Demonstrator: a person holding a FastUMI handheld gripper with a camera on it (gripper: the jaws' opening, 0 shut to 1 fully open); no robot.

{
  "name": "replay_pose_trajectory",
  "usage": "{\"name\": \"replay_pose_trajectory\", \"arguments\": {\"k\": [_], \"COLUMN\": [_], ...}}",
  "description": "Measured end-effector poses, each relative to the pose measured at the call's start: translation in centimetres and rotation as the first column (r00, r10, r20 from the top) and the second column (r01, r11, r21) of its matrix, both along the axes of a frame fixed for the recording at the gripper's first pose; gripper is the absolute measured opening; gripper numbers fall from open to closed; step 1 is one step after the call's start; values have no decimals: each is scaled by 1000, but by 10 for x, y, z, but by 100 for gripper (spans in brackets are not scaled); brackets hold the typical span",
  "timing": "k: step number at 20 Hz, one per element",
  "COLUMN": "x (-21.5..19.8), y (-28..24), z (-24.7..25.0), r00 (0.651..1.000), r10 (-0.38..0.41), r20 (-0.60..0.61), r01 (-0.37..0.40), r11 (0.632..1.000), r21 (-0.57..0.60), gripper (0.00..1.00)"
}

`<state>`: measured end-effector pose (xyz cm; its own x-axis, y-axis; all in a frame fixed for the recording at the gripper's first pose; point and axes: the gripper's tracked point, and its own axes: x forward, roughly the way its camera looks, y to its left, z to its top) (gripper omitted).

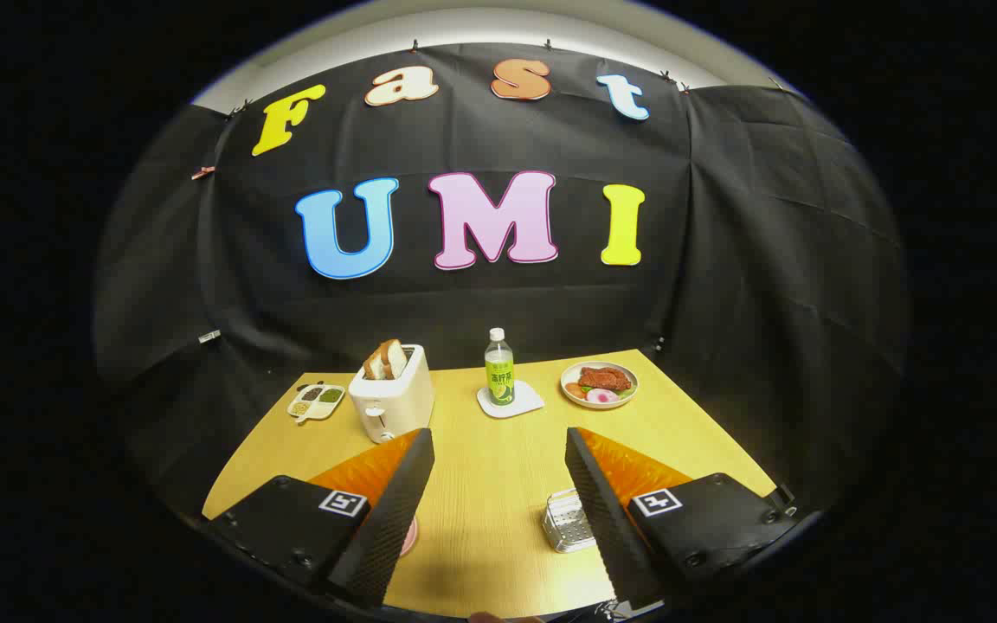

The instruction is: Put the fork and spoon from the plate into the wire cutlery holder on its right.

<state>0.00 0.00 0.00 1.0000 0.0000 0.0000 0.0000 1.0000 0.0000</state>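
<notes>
Matt wood-grain table (498, 484), shiny wire-metal cutlery holder (564, 522), glossy plastic toaster (390, 402), matt black cloth wall (749, 285)

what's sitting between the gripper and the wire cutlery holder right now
Nothing visible. The gripper is open above the table, and the wire cutlery holder sits low beside one finger. The toaster, bottle and food plate stand farther back.

black cloth wall (723, 285) behind lit wooden table (498, 484), pale ceiling strip (498, 26).

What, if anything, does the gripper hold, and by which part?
Nothing: the gripper is open, with bare yellow wooden table between its fingers.
</notes>
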Motion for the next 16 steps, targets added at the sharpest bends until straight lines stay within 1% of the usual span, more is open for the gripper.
{"name": "replay_pose_trajectory", "arguments": {"k": [11, 16], "x": [2, 8], "y": [8, 18], "z": [0, -1], "r00": [1000, 999], "r10": [21, 43], "r20": [-3, -7], "r01": [-21, -43], "r11": [1000, 999], "r21": [-8, -16], "gripper": [95, 95]}}
